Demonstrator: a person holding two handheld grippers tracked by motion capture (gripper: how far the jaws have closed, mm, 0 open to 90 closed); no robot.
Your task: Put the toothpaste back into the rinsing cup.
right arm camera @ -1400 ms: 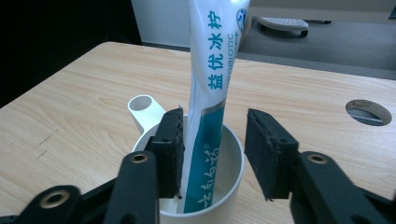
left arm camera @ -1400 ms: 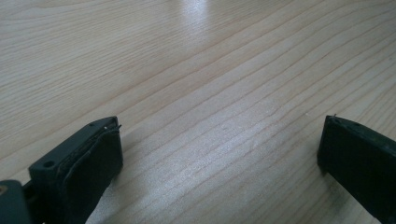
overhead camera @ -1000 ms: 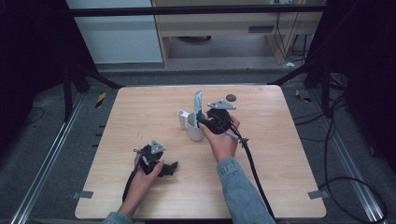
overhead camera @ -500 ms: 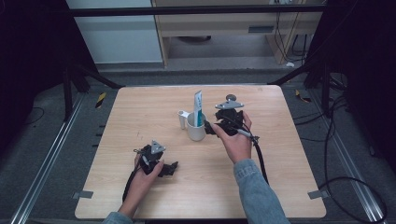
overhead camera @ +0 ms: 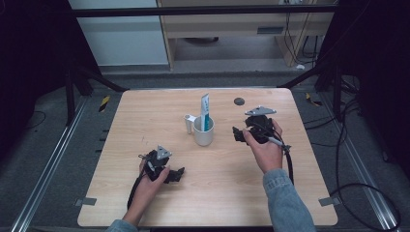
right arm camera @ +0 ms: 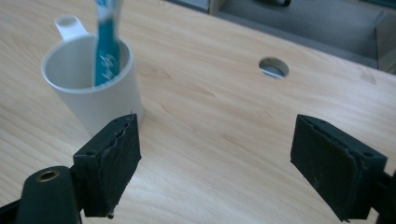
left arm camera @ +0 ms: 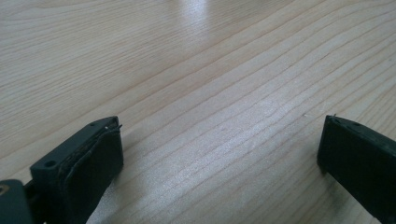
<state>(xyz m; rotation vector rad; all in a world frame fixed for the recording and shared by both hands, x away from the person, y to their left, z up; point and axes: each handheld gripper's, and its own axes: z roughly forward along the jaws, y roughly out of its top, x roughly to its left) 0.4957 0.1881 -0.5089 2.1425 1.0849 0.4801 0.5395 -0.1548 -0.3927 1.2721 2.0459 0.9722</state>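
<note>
A white mug (overhead camera: 204, 134) with a handle stands upright near the middle of the wooden table (overhead camera: 145, 111). A teal and white tube (overhead camera: 205, 112) stands in it, leaning on the rim. My right gripper (overhead camera: 238, 135) hovers to the right of the mug, clear of it, open. Its jaws have just been closing a little, with nothing between them. In the right gripper view the mug (right arm camera: 93, 93) and tube (right arm camera: 106, 46) sit beyond the left jaw of the gripper (right arm camera: 215, 144). My left gripper (overhead camera: 178, 174) rests low on the table's front left, open (left arm camera: 219, 144) over bare wood.
A small round hole (overhead camera: 239, 101) is cut in the table behind the right gripper, also visible in the right gripper view (right arm camera: 273, 67). Dark frame rails and cables surround the table; a cabinet stands behind it.
My right gripper was at the mug with the tube; it has drawn back to the right, leaving the tube standing in the mug. The left hand stayed put.
</note>
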